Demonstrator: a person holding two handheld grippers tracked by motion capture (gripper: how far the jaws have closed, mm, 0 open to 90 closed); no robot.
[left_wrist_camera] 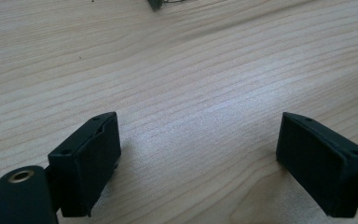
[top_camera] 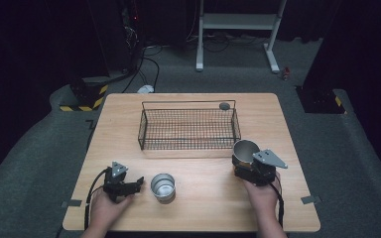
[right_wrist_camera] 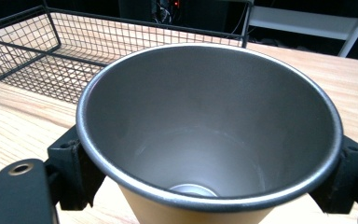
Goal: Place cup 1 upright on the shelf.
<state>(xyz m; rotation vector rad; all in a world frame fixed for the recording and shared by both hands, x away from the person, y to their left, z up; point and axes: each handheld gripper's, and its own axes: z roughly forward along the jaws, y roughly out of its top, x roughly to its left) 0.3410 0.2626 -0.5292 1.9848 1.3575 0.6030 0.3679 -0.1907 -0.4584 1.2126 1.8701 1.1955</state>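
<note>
Black pads of the right gripper [right_wrist_camera: 209, 172] pinch a tall cup [right_wrist_camera: 209, 126] short of the basket [top_camera: 188, 126]; a loose grip could drop it. Left gripper [top_camera: 131, 186] stands spread, empty, beside a second cup [top_camera: 163, 186].

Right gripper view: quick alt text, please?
A metal cup, seen from above its open mouth, sits clamped between the right hand-held gripper's two black jaws. Behind it a black wire basket stands on the wooden table.

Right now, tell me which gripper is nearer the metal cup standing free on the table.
Left. The left gripper sits just left of the free-standing cup, jaws open and empty. The right gripper is farther off to its right, clamped on a second cup near the wire basket.
</note>
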